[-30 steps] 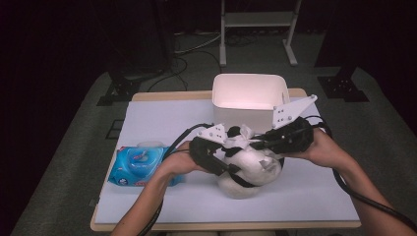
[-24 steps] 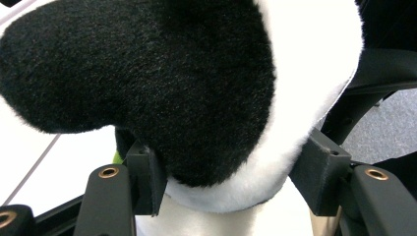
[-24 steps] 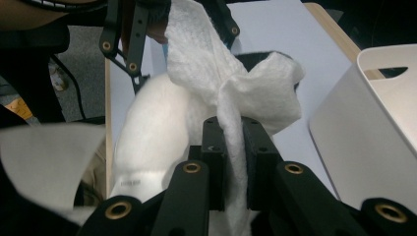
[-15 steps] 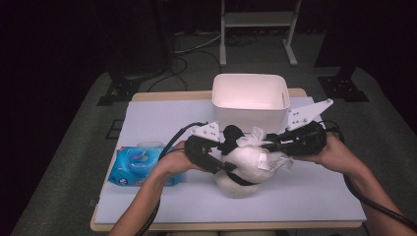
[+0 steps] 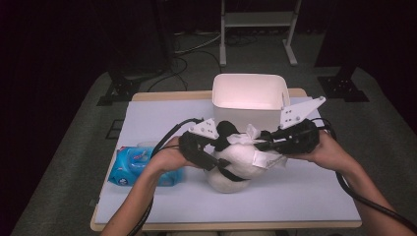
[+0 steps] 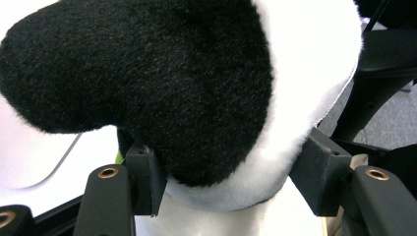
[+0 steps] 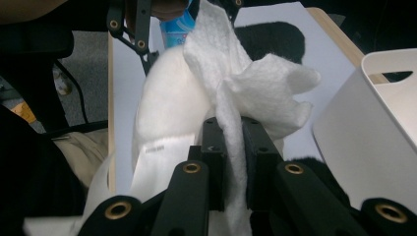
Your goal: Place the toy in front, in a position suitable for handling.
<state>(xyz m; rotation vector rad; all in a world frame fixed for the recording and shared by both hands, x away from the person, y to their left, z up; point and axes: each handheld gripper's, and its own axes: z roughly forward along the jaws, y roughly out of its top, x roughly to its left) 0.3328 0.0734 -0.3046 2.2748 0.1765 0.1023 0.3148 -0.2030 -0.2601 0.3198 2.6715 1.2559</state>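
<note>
Right gripper (image 7: pixel 228 142) clamped narrow on a white wipe (image 7: pixel 255 93), pressed against the white body of the plush panda (image 5: pixel 231 164), apparently to rub it clean. Left gripper (image 6: pixel 231 167) closed around the panda's black-and-white limb, seemingly to steady it against the wiping. Panda at mid-table between both tongs, white bin (image 5: pixel 248 93) just behind, blue wipe pack (image 5: pixel 135 164) to the left.

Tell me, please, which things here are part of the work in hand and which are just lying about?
In use:
plush toy, black and white, clamped by the left gripper
white tissue, pinched by the right gripper against the toy

Lying about:
blue wipes pack, at the table's left
white bin, at the far edge
table
</note>
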